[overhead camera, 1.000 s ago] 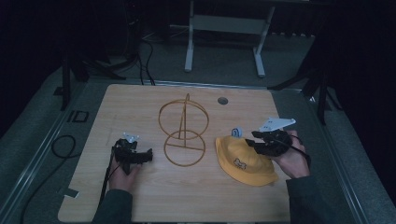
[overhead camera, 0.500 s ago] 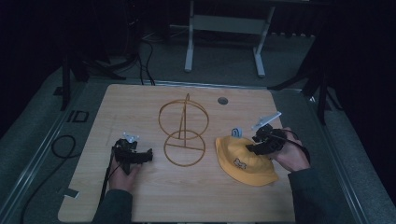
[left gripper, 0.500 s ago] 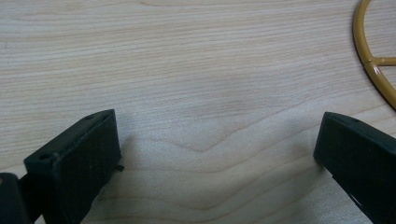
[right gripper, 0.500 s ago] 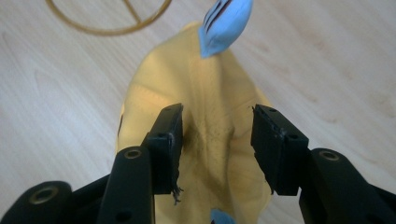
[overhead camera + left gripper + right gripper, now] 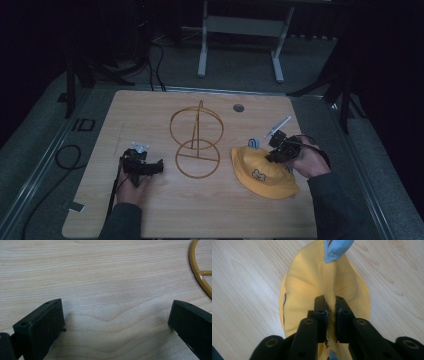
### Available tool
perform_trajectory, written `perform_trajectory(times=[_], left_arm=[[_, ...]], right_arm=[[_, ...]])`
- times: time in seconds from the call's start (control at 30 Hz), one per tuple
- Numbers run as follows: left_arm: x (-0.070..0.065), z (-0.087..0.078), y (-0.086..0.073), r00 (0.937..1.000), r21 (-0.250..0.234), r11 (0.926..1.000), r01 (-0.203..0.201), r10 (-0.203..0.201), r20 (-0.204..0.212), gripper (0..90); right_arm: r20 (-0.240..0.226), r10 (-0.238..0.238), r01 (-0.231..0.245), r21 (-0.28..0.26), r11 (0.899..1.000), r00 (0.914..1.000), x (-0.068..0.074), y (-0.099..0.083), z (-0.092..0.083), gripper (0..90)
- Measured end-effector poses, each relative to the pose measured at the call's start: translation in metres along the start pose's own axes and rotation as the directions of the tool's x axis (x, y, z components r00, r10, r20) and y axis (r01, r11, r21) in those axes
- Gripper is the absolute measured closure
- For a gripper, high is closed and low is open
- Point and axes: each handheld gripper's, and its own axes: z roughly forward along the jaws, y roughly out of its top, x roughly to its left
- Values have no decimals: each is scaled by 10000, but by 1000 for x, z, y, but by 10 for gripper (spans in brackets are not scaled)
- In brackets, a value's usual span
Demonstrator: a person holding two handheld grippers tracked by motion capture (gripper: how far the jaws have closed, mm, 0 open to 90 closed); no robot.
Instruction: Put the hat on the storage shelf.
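Note:
A yellow bucket hat (image 5: 262, 172) with a small dark print lies on the wooden table (image 5: 150, 110) at the right. My right gripper (image 5: 274, 150) is shut on a fold of the hat's cloth (image 5: 329, 290); a blue tag (image 5: 335, 247) sticks out past the jaws. A gold wire hat stand (image 5: 196, 142), two rings on a post, stands at the table's middle. My left gripper (image 5: 159, 166) rests open on the table left of the stand, jaws wide apart over bare wood (image 5: 115, 315). The stand's base ring (image 5: 200, 275) curves in at the upper right there.
A round cable hole (image 5: 238, 107) sits near the table's far edge. A black cable (image 5: 65, 157) loops on the grey floor to the left. Metal frame legs (image 5: 202, 45) stand behind the table.
My right gripper has moved left and down onto the hat and shut on its cloth. The left gripper has stayed where it was.

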Motion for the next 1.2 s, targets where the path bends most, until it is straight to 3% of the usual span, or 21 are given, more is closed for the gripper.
perform_trajectory(times=[0.17,0.53,0.9,1.2], left_arm=[[0,0,0,10000,-1,10000,-5,5,6,4],[0,0,0,10000,3,10000,-21,21,-3,4],[0,0,0,10000,4,10000,-28,28,2,4],[0,0,0,10000,18,10000,-22,22,0,4]], right_arm=[[86,-357,354,354,9987,9993,1,3,-3,838],[132,-703,697,442,9966,9974,-5,11,-16,840],[232,-776,770,246,9967,9967,-14,15,-27,840],[407,-943,952,-211,9952,9947,-18,24,-47,840]])
